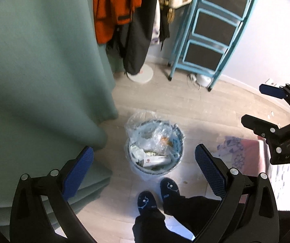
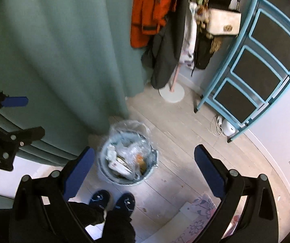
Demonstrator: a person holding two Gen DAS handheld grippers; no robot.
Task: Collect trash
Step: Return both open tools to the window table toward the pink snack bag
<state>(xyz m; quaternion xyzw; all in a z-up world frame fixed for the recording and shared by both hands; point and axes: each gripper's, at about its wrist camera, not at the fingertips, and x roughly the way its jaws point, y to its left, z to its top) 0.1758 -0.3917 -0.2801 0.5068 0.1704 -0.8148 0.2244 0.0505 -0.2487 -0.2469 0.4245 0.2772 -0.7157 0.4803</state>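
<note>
A small round trash bin [image 1: 155, 147] lined with a clear plastic bag stands on the pale wood floor, full of wrappers and crumpled plastic; it also shows in the right wrist view [image 2: 127, 155]. My left gripper [image 1: 145, 172] is open and empty, held high above the bin. My right gripper [image 2: 144, 170] is open and empty too, also high above the bin. The right gripper shows at the right edge of the left wrist view [image 1: 266, 107], and the left gripper at the left edge of the right wrist view [image 2: 19, 117].
A green curtain [image 1: 43, 81] hangs left of the bin. A coat rack with an orange jacket [image 1: 114, 10] and a blue drawer frame [image 1: 212, 30] stand at the back wall. My slippered feet [image 1: 157, 194] stand just before the bin. A floral cloth [image 1: 238, 154] lies at the right.
</note>
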